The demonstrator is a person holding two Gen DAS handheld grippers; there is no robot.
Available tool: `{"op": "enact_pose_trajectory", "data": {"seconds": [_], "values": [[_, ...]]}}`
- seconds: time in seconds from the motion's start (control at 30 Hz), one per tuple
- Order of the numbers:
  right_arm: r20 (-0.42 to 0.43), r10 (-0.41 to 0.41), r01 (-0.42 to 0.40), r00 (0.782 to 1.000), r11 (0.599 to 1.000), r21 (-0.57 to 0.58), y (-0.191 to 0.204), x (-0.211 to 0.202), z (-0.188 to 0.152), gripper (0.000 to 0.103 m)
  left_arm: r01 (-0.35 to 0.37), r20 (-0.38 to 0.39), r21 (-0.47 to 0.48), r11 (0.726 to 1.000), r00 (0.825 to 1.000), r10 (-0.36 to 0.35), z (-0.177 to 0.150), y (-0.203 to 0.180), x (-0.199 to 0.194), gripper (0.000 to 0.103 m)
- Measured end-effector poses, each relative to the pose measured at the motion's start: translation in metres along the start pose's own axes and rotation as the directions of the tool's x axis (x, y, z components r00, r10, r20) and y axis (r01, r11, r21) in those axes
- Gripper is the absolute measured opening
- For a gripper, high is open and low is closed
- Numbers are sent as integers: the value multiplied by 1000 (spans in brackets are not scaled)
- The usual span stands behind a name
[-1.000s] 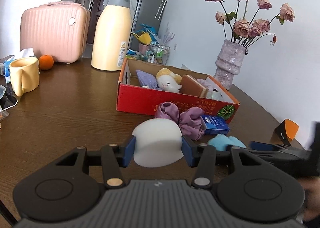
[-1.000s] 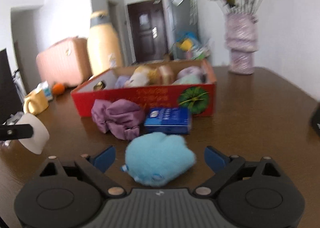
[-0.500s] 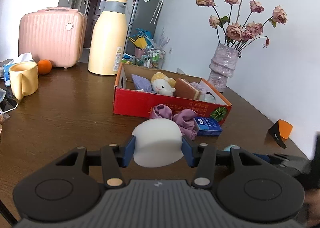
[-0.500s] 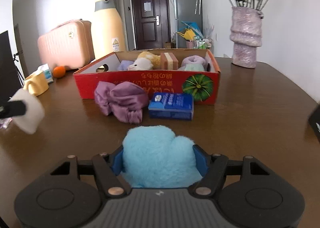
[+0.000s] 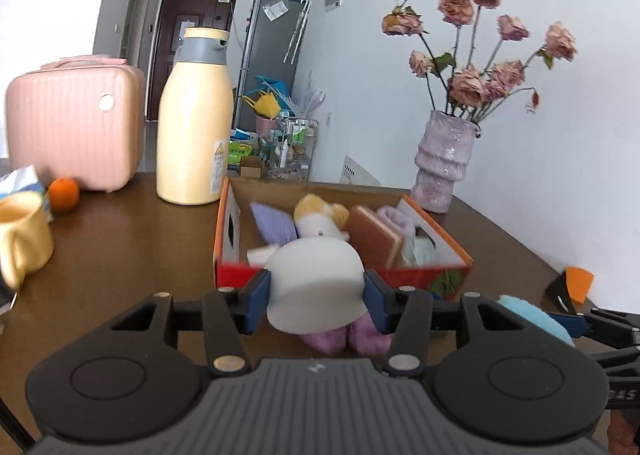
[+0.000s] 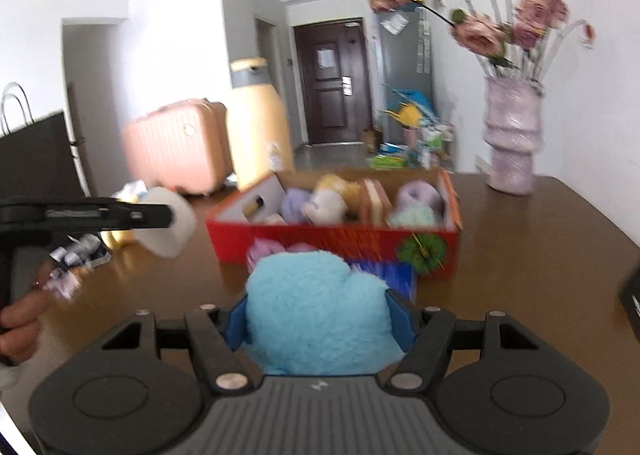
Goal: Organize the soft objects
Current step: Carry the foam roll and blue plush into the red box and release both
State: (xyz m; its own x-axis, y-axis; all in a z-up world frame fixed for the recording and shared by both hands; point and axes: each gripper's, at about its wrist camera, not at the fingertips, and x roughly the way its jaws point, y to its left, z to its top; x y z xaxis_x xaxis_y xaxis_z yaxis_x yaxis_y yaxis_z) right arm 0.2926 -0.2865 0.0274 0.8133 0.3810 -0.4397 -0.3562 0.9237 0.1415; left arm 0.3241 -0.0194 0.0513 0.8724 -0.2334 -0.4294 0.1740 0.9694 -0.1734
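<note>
My left gripper (image 5: pixel 316 295) is shut on a white foam sponge (image 5: pixel 314 283) and holds it in the air before the near wall of the red cardboard box (image 5: pixel 230 269). My right gripper (image 6: pixel 318 313) is shut on a fluffy blue plush (image 6: pixel 316 307), lifted above the table in front of the box (image 6: pixel 320 241). The box holds several soft things, among them a white and yellow plush toy (image 5: pixel 320 221). A purple scrunchie (image 5: pixel 344 335) and a blue packet (image 6: pixel 384 275) lie on the table before the box. The left gripper with the sponge also shows in the right wrist view (image 6: pixel 170 221).
A cream thermos jug (image 5: pixel 194 119), a pink suitcase (image 5: pixel 72 119), an orange (image 5: pixel 63 194) and a yellow mug (image 5: pixel 22 233) stand at the left and back. A vase of dried roses (image 5: pixel 442 169) stands at the back right. A small black and orange item (image 5: pixel 570 289) lies at the right.
Both grippers have risen from the table and moved toward the box. The right gripper closed on the blue plush and lifted it. The left kept its hold on the sponge.
</note>
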Motion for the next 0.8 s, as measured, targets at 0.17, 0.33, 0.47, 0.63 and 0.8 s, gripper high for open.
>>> {"op": "enact_pose_trajectory", "data": {"seconds": [0.17,0.33,0.47,0.63,0.8], "values": [[-40,108,-110,993,992,-60,-6,48,64,68,-2,-72,-18,1000,997,1,50,17,62,51],[-214,196,-215,957,975,-65,-15,135,121,68,-44,-190,-10,999,981,41,88,27,138,52],[-368,238,-253,899,967,7,-24,207,143,68,-109,-278,28,994,954,112,97,31,192,53],[-459,194,-201,867,979,33,-25,263,136,72,-135,-318,57,989,937,146,92,39,224,73],[-474,143,-135,869,990,51,-34,277,132,82,-131,-302,73,989,942,147,92,37,224,81]]}}
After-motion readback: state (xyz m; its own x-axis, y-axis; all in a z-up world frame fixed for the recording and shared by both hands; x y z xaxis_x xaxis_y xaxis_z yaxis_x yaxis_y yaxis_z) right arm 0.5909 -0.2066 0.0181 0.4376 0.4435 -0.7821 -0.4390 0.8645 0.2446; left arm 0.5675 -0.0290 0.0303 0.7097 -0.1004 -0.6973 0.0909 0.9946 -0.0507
